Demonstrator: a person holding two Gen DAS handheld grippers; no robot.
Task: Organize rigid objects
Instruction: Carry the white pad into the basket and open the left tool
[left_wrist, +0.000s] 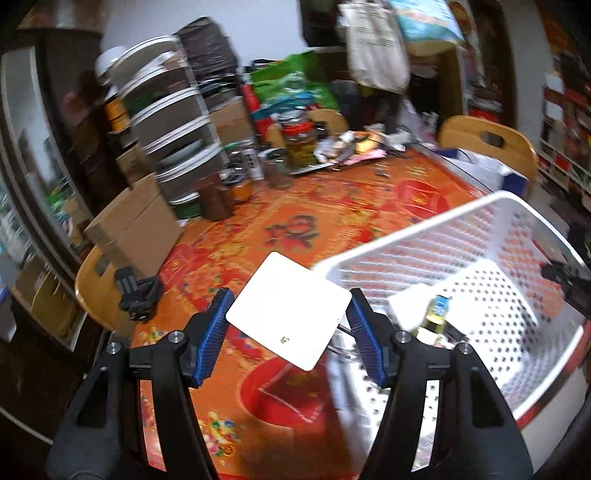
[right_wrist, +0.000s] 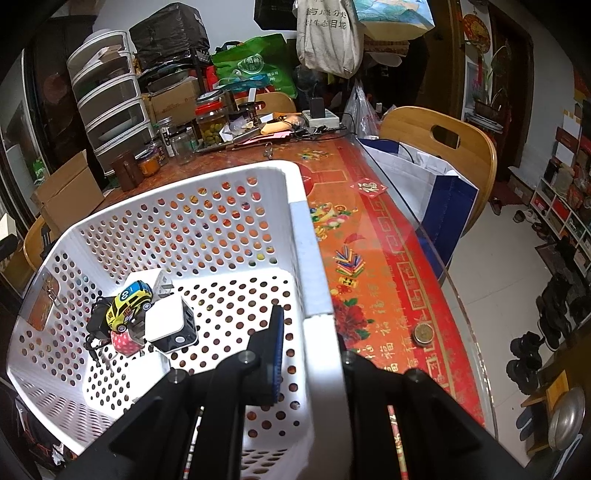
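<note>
The white card (left_wrist: 290, 312) sits between the left gripper's (left_wrist: 288, 332) pads, apparently pinched, above the table (left_wrist: 295, 221) beside the basket (left_wrist: 424, 229). The right gripper (right_wrist: 310, 369) clamps the basket's wall. A loose pinch could drop the card outside the rim.

Left gripper (left_wrist: 288, 325) tilted, fingers spread, blue pads (left_wrist: 212, 332) closed on the edges of a white card (left_wrist: 288, 310); right gripper (right_wrist: 310, 354) clamped over the basket (right_wrist: 314, 258) rim, one finger inside, one outside.
</note>
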